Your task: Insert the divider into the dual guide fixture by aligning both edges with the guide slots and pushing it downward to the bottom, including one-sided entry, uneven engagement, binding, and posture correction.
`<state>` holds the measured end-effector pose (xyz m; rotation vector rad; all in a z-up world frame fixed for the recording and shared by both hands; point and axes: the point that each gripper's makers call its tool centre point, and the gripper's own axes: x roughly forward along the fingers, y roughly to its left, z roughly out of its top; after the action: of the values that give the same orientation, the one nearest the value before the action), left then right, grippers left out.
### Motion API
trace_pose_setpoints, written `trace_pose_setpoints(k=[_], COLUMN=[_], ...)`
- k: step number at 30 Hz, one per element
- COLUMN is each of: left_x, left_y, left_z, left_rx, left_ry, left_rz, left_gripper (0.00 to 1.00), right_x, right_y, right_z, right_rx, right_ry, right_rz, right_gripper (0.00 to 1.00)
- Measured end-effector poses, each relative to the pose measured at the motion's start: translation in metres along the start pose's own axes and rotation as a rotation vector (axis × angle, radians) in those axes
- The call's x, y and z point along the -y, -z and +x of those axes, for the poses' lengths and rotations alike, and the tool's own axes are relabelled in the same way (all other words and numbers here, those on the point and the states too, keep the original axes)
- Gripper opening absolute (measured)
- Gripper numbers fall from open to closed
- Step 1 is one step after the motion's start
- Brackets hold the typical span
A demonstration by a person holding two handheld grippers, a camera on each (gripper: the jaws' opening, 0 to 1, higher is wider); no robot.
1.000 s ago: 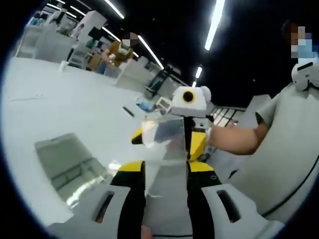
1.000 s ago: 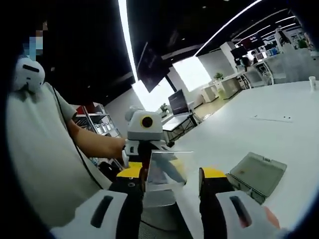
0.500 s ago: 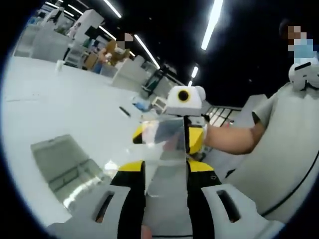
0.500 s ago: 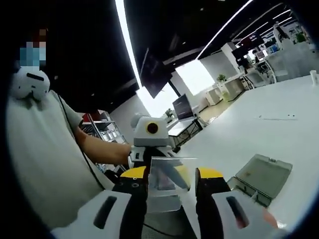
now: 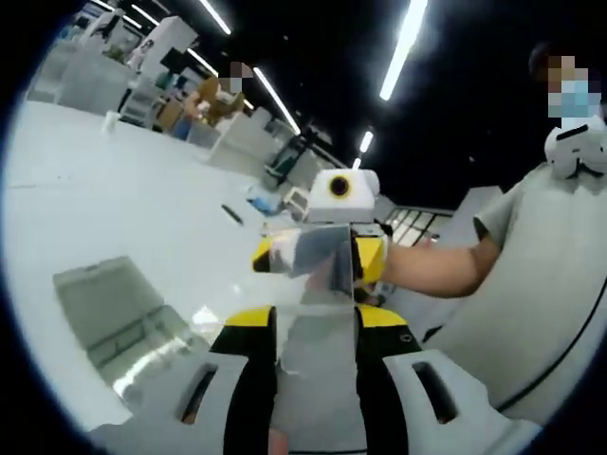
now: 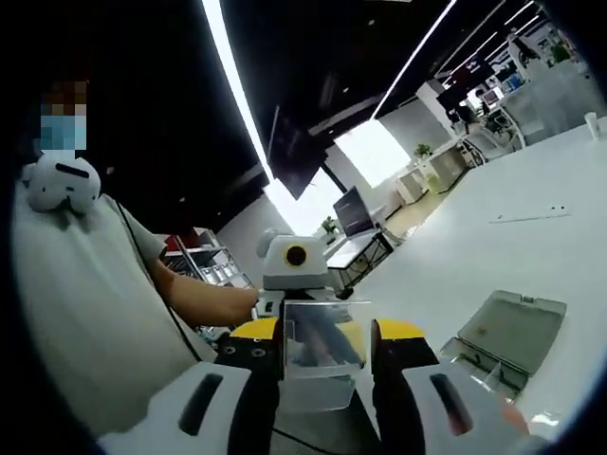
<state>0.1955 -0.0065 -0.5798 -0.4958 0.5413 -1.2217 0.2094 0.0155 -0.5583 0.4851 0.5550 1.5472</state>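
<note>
A clear plastic divider (image 5: 318, 284) hangs in the air above the white table, held from two opposite sides. My left gripper (image 5: 316, 320) is shut on its near edge in the left gripper view. Facing it from the far side is my right gripper (image 5: 322, 258), its yellow tips on the divider's other edge. In the right gripper view the divider (image 6: 322, 346) sits between the right gripper's (image 6: 325, 334) shut jaws, with the left gripper (image 6: 296, 296) behind it. The clear guide fixture (image 5: 123, 318) lies on the table, off to the side and below the divider, also seen as the fixture (image 6: 512, 330).
The white table (image 5: 85, 209) stretches far beyond the fixture, with a small dark item (image 5: 231, 214) on it. The person (image 6: 85, 313) holding the grippers stands close beside the table edge. Desks and shelving stand in the background.
The right gripper's jaws have narrowed onto the divider since a second ago. Both views have tilted a little with the hands; the divider stays held between the two grippers.
</note>
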Motion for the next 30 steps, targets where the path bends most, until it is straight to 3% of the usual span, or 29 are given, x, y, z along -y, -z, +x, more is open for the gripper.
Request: trace_pose_setpoints(k=[18,30], left_x=[-0.0004,-0.0009], left_y=[0.0,-0.0035], left_z=[-0.0003,-0.0006], left_rx=[0.006,0.038], left_ry=[0.012,0.022], left_rz=[-0.018,-0.047], left_gripper=[0.29,0.29], right_x=[0.0006,0.0013], right_y=[-0.0039,-0.0075], right_z=[0.0015,0.0008], right_rx=[0.036,0.06], right_ry=[-0.016,0.015], right_rz=[0.035,0.028], right_gripper=[0.33,0.32])
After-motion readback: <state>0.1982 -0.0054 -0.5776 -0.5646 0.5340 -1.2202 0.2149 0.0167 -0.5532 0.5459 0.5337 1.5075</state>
